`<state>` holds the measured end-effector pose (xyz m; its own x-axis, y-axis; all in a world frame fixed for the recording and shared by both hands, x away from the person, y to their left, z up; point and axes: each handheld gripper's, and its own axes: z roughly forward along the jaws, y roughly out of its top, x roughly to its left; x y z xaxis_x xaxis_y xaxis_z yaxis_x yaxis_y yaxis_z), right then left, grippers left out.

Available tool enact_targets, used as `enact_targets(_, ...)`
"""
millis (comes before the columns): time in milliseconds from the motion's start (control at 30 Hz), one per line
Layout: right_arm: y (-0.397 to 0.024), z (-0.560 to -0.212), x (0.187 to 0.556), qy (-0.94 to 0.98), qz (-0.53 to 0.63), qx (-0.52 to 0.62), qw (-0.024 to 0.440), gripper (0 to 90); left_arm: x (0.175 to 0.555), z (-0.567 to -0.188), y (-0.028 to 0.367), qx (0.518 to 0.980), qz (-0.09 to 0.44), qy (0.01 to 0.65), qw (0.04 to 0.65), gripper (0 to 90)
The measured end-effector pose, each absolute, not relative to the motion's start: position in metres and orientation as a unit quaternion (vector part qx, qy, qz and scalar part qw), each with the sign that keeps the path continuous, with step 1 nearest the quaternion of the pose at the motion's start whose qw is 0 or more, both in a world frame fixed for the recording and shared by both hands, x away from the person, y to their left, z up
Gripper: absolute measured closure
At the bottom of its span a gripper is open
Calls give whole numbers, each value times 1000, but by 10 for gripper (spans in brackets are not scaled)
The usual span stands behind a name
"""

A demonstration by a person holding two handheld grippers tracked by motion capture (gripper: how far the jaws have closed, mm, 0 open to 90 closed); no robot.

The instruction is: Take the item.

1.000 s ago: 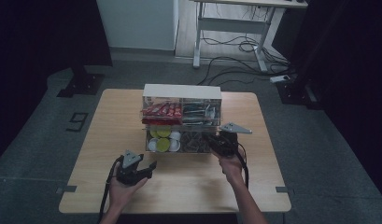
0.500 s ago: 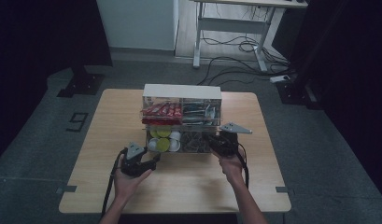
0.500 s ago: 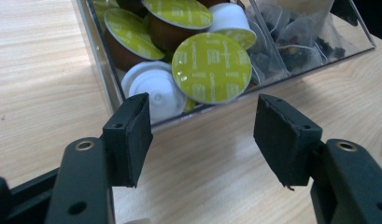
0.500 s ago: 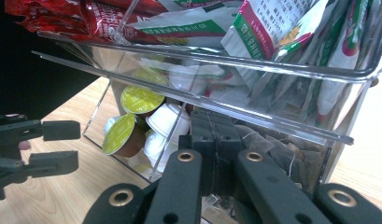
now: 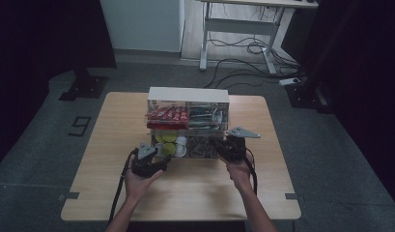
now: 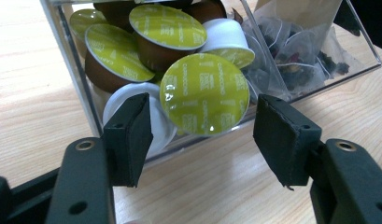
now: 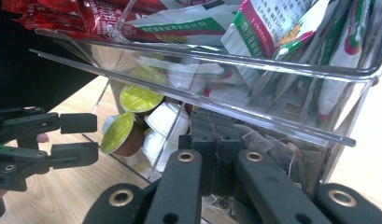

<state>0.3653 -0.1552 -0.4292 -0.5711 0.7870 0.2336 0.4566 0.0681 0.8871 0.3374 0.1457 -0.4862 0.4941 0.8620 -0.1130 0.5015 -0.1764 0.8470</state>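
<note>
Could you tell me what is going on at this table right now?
A person works with a hand-held gripper in each hand at a clear organizer of snacks and drinks. The left hand-held gripper is open, its jaws on either side of a green-lidded coffee capsule at the lower bin's front. The right hand-held gripper is shut, its jaws pressed together at the tea bag compartment; whether it pinches anything is unclear.

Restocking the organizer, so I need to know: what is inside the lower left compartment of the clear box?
The clear box holds coffee capsules there, piled loosely: brown cups with yellow-green foil lids and a few white ones. Capsules underneath the pile are covered, so the count is unclear.
</note>
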Motion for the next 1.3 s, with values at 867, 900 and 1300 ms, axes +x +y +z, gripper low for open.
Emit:
enact_targets(867, -154, -430, 366, 717, 522, 432, 164, 891, 353, -488, 133, 739, 209, 464, 441, 362)
enact_targets(900, -154, -430, 366, 717, 522, 432, 164, 891, 354, -488, 133, 739, 209, 465, 441, 360)
enact_targets(1300, -154, -429, 368, 714, 523, 434, 165, 891, 354, -490, 127, 739, 211, 463, 441, 350)
